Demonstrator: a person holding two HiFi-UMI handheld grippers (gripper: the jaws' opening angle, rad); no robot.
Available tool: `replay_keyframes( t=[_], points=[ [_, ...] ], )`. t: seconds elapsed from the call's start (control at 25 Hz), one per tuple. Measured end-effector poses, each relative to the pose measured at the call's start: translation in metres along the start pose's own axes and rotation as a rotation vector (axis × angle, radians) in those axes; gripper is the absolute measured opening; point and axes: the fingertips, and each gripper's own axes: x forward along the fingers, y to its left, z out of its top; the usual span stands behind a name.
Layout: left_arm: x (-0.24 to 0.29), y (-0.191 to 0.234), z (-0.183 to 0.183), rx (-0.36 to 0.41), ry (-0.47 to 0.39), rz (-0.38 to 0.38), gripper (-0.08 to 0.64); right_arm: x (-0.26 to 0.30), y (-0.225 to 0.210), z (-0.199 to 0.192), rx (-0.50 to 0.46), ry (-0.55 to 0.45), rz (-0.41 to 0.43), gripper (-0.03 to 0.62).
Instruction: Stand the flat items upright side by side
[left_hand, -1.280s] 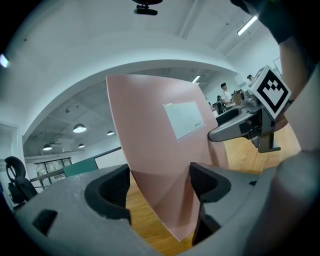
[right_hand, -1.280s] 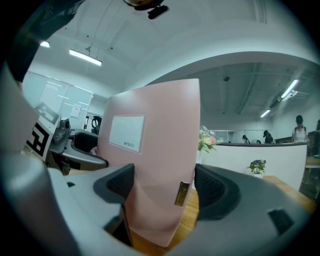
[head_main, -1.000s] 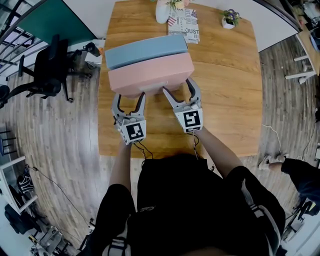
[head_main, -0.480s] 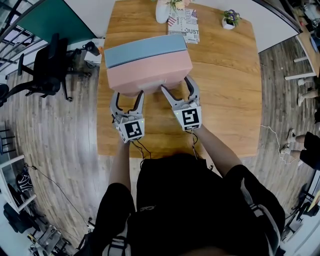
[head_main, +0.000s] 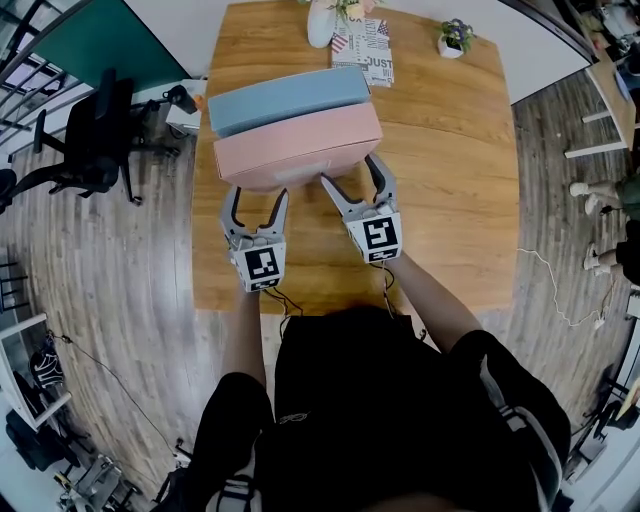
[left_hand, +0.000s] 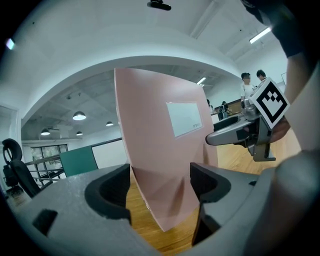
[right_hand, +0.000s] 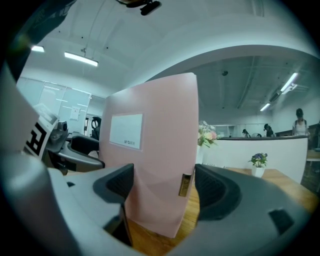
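Observation:
A pink flat case (head_main: 300, 145) stands upright on the wooden table (head_main: 450, 200), with a blue case (head_main: 285, 100) upright right behind it, side by side. My left gripper (head_main: 257, 200) is open just in front of the pink case's near left corner. In the left gripper view that pink case (left_hand: 160, 150) shows between the spread jaws of the left gripper (left_hand: 160, 192). My right gripper (head_main: 350, 175) is open at the near right part of the case. Its own view shows the pink case (right_hand: 155, 150) filling the gap of the right gripper (right_hand: 162, 192), and I cannot see contact.
At the table's far edge stand a white vase with flowers (head_main: 320, 22), a printed booklet (head_main: 365, 50) and a small potted plant (head_main: 455, 38). A black office chair (head_main: 95, 140) sits on the floor to the left. People stand far off in the room.
My left gripper has drawn back a little toward me, away from the pink case. The right gripper and both cases have hardly moved.

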Motion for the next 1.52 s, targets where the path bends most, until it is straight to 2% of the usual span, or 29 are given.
replay_keyframes(
  t=[0.32,0.56,0.72,0.88,1.0,1.12,1.28,1.52],
  points=[
    [-0.024,-0.002,-0.022,-0.141,0.051,0.010,0.379,-0.025,-0.002,-0.021,0.047,0.059,-0.055,0.379],
    [-0.031,-0.047,-0.040,-0.291,0.113,-0.057,0.370,-0.054,0.000,-0.042,0.056,0.147,-0.065,0.343],
    [-0.020,-0.091,-0.031,-0.365,0.129,-0.131,0.346,-0.084,-0.008,-0.054,0.063,0.207,-0.061,0.262],
    [-0.005,-0.151,-0.014,-0.408,0.150,-0.255,0.261,-0.119,-0.034,-0.077,0.112,0.267,-0.113,0.107],
    [0.002,-0.196,-0.007,-0.420,0.203,-0.334,0.149,-0.141,-0.053,-0.092,0.146,0.310,-0.155,0.006],
    [0.014,-0.231,0.002,-0.424,0.238,-0.387,-0.002,-0.154,-0.072,-0.095,0.144,0.335,-0.160,0.005],
    [0.027,-0.262,0.031,-0.395,0.243,-0.447,0.000,-0.175,-0.099,-0.083,0.137,0.342,-0.162,0.005],
    [0.043,-0.250,0.109,-0.364,0.134,-0.385,0.000,-0.191,-0.145,-0.024,0.077,0.259,-0.207,0.005]
  ],
)
